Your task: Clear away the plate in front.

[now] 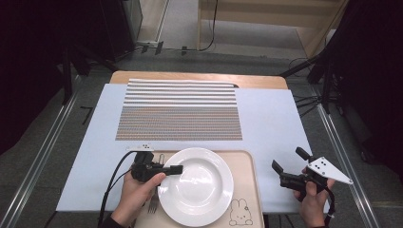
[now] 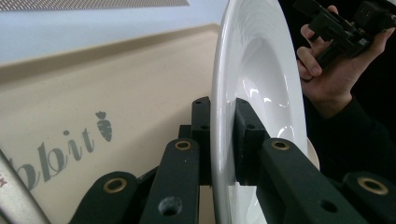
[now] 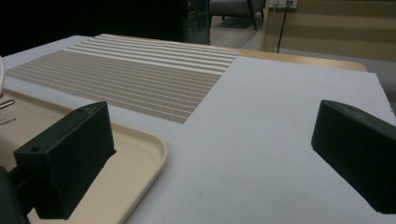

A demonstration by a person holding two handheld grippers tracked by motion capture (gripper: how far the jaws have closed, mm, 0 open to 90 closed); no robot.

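Carefully, with the left gripper (image 1: 177, 169) fingers clenched on the white plate (image 1: 197, 187) rim, lift it level off the tray (image 1: 247, 183); right gripper (image 1: 290, 167) fingers stay released beside that tray.

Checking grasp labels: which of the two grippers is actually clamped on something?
The left gripper: its jaws pinch the rim of the white plate on the beige tray. The right gripper stands wide open over the table, holding nothing.

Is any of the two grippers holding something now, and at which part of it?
The left gripper holds the white plate by its left rim, one jaw on each face. The right gripper is open and holds nothing.
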